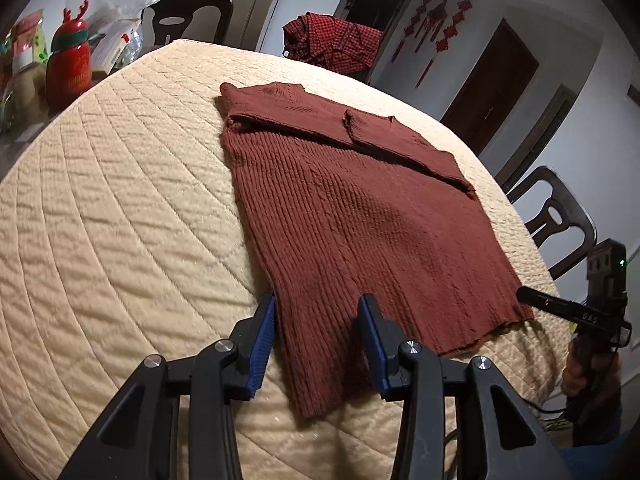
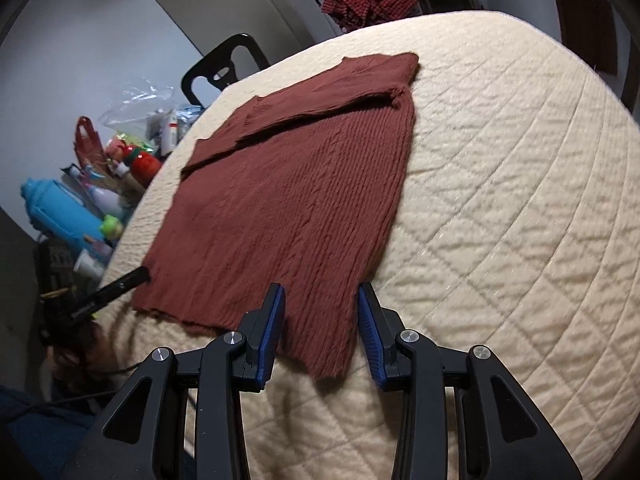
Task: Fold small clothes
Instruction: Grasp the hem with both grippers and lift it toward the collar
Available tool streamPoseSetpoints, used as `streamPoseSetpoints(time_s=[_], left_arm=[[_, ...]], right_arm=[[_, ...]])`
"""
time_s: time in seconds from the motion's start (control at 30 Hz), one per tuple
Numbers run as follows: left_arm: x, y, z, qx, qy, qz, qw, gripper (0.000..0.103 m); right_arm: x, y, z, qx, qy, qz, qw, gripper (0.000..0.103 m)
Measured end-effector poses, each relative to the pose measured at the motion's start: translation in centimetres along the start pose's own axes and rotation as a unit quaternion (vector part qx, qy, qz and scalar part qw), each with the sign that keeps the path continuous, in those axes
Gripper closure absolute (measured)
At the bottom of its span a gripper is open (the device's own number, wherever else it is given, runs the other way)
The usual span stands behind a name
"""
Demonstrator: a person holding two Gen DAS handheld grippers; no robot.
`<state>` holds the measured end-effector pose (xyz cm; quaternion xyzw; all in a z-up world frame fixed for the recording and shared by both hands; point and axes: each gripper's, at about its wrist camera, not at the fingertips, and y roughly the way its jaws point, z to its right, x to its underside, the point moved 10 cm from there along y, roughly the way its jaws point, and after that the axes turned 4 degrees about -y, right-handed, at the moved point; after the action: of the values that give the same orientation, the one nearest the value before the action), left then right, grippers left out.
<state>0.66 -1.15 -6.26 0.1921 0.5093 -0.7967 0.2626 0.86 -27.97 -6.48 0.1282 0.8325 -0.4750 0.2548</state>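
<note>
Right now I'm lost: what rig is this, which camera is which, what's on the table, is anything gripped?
No robot arm here. A person holds a two-finger gripper in each hand, each with a fisheye camera looking along its blue-padded fingers. One picture is from the left gripper, the other from the right gripper; each also shows the other gripper at its edge. A rust-brown knit sweater, sleeves folded across the top, lies flat on a cream quilted cover. Each gripper's open jaws straddle a near hem corner; nothing is gripped yet. A red checked garment sits at the far edge.
</note>
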Motion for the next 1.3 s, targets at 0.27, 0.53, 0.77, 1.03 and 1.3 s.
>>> streamPoseSetpoints(time_s=[0.27,0.53,0.77,1.03,1.3], left_arm=[[-0.4,0.9,0.6,0.016,-0.014,-0.007,0.9998,0.074],[-0.8,0.2,-0.2,0.041,-0.037,-0.006,0.9984,0.092],[-3.7,-4.1,0.1,0.082,-0.042,0.054,0.9943,0.095],[-5.8,-7.7,1.3,0.115,-0.033,0.098,0.9880,0.095],[-9.1,-6.6,0.8,0.120,-0.045,0.126,0.9837,0.095]], right_arm=[[-0.6,0.7,-0.4,-0.024,0.015,0.006,1.000,0.072],[-0.6,0.5,-1.0,-0.046,0.023,0.009,0.999,0.093],[-2.8,-3.4,-1.4,-0.083,0.037,0.072,0.993,0.094],[-4.6,-6.7,-3.4,-0.115,0.014,0.114,0.987,0.094],[-7.1,-6.6,-3.3,-0.126,0.014,0.143,0.981,0.094]])
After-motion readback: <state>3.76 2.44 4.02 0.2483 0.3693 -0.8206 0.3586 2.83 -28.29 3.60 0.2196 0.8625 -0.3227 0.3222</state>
